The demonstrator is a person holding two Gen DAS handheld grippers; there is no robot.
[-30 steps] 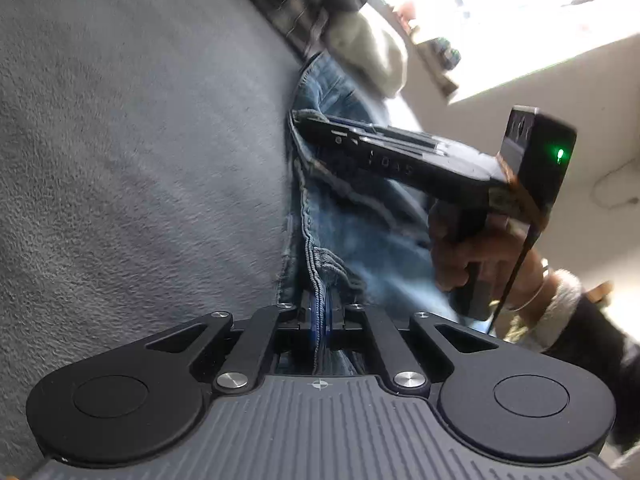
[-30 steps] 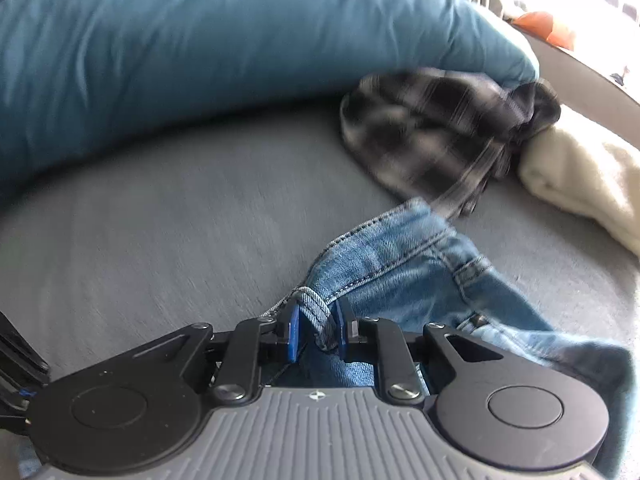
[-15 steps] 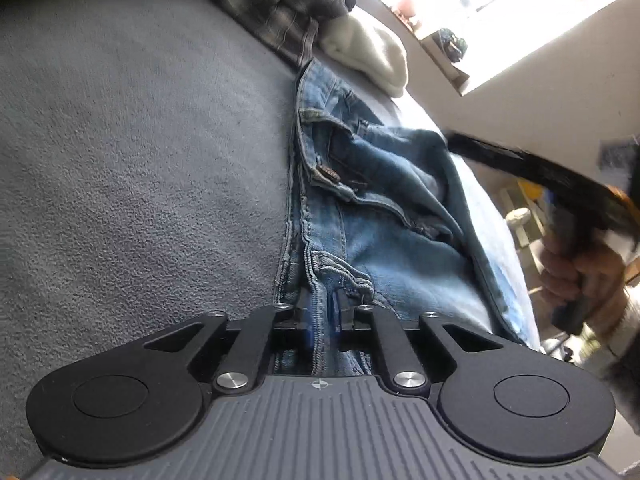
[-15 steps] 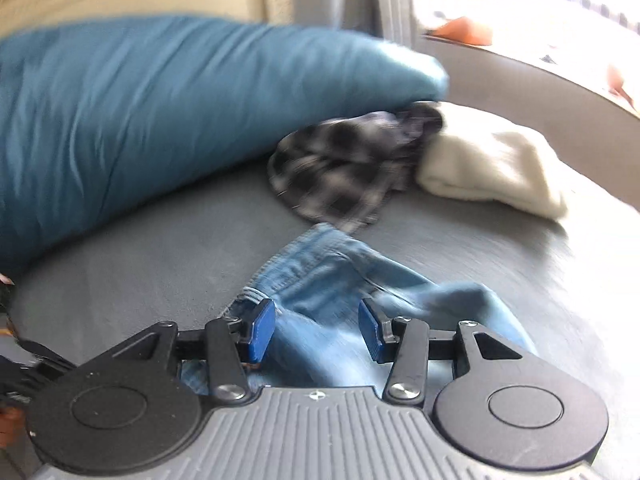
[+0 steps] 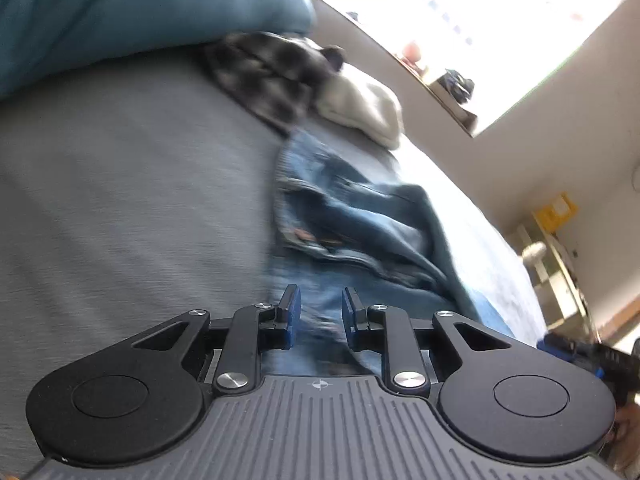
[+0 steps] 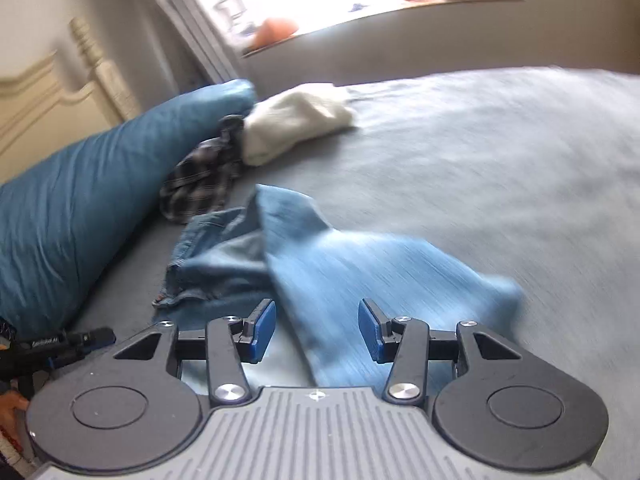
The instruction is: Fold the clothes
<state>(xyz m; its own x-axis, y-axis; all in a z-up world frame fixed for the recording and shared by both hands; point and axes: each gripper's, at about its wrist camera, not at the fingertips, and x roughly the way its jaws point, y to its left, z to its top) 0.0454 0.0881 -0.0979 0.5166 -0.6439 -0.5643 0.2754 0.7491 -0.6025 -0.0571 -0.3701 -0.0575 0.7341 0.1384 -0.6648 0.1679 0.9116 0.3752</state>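
Note:
Blue jeans point(image 5: 360, 216) lie crumpled on the grey bed cover point(image 5: 120, 200), with nothing gripping them. My left gripper point(image 5: 320, 300) hovers just above their near edge; its jaws are opening and the blue pads stand clear of the denim. In the right wrist view the jeans point(image 6: 340, 264) spread out below my right gripper point(image 6: 317, 316), which is open with denim beneath the gap but nothing pinched. The right gripper's body point(image 5: 600, 360) shows at the far right of the left wrist view. The left gripper's body point(image 6: 60, 344) shows at the left edge of the right wrist view.
A plaid shirt point(image 6: 200, 184) and a cream garment point(image 6: 296, 120) lie bunched beyond the jeans, against a large blue pillow point(image 6: 80, 200). A cream headboard point(image 6: 48, 92) stands behind it. A bright window sill holds small objects. Grey cover point(image 6: 500, 152) stretches to the right.
Both grippers have let go of the jeans' edge and opened. The right one swung far aside and rolled; the left one rose and tilted. The jeans dropped onto the cover.

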